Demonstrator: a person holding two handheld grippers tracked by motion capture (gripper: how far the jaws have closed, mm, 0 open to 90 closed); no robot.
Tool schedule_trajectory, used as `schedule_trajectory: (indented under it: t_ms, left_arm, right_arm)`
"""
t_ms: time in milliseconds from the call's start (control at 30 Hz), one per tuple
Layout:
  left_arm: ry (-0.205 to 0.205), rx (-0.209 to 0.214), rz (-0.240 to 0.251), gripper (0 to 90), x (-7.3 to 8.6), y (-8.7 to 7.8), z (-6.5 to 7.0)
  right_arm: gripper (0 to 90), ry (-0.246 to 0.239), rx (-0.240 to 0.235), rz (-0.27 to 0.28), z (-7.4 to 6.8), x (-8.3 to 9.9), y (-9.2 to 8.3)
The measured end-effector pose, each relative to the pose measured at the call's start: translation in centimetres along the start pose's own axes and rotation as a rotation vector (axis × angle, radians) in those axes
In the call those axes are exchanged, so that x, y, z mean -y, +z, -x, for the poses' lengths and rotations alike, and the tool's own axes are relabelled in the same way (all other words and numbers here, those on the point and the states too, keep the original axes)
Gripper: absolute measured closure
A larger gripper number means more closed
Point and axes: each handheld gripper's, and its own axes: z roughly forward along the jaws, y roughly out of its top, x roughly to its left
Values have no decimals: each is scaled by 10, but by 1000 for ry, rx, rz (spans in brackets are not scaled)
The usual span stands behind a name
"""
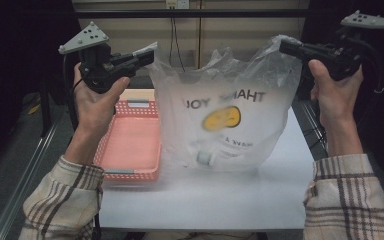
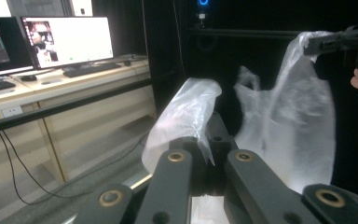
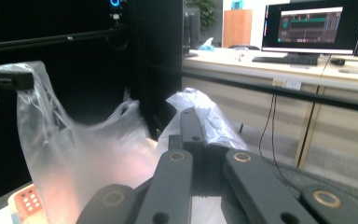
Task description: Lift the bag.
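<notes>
A translucent plastic bag (image 1: pixel 225 117) with mirrored "THANK YOU" print and a yellow smiley hangs stretched between both raised grippers, its bottom resting on the white table (image 1: pixel 205 200). A small pale object (image 1: pixel 204 158) lies inside at the bottom. My left gripper (image 1: pixel 147 55) is shut on the bag's left handle (image 2: pixel 186 109), with its jaws together (image 2: pixel 208 135). My right gripper (image 1: pixel 285 47) is shut on the right handle (image 3: pixel 205 109), pinched between closed jaws (image 3: pixel 189 119). The right gripper (image 2: pixel 338 42) and the left gripper (image 3: pixel 4 79) each also appear in the other's view, holding plastic.
A pink perforated basket (image 1: pixel 132 142) sits on the table just left of the bag, and its corner (image 3: pixel 25 200) shows in the right gripper view. Desks with monitors (image 2: pixel 67 42) stand beyond the table. Dark frame posts rise at the far side.
</notes>
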Motion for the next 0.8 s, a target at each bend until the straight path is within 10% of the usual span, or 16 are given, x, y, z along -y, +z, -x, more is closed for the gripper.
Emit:
schedule_trajectory:
  t_ms: [800]
  left_arm:
    - [-51, -14, -124, 899, 53, 28, -11]
  right_arm:
    - [900, 84, 74, -182, 34, 97, 5]
